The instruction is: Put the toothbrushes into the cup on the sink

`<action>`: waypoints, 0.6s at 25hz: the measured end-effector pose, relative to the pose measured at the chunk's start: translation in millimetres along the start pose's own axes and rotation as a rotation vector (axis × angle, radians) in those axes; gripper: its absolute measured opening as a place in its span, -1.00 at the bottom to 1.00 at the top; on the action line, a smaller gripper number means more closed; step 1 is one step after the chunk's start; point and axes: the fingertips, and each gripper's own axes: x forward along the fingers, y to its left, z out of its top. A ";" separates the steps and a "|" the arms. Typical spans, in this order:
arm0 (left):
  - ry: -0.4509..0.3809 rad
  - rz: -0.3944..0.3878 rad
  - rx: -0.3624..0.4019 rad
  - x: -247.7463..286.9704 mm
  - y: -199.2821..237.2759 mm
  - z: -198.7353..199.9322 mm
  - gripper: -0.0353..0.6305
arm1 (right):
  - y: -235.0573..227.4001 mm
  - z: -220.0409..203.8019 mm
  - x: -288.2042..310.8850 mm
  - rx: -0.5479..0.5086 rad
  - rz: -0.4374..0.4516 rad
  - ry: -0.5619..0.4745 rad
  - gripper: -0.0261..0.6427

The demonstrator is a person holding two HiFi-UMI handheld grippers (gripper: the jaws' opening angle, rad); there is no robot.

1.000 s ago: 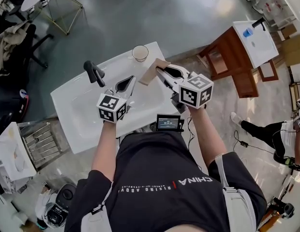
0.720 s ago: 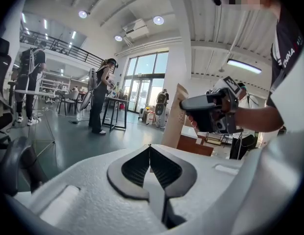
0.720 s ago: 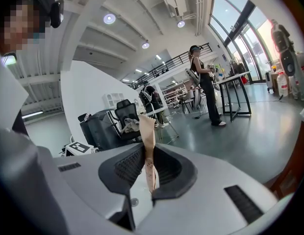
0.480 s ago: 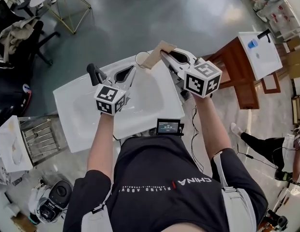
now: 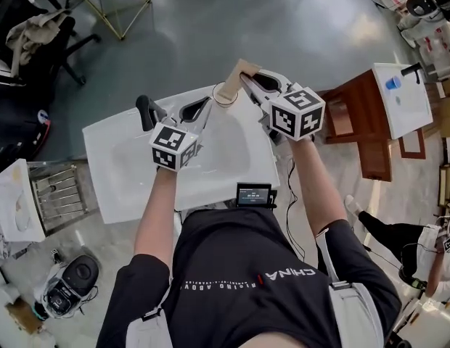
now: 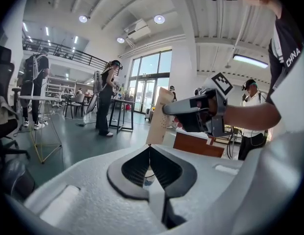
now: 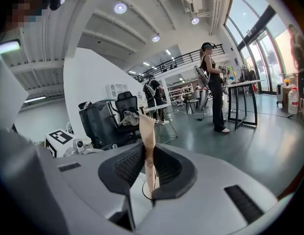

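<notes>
R gripper (image 5: 248, 84) clamped tight on toothbrush pack (image 5: 232, 78), which stands upright over cup (image 5: 223, 98) at far edge of sink (image 5: 109, 165). L gripper (image 5: 202, 109) closed, empty. I reckon pack light, thin card, crushable. Grip flat faces, low.

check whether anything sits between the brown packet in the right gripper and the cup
Nothing visible does: the right gripper holds the brown packet just above the cup, whose mouth looks open.
</notes>
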 end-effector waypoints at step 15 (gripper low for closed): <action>0.071 0.055 -0.082 4.9 22.8 -42.5 -0.86 | -27.4 -60.9 53.3 0.086 -0.005 0.147 -0.72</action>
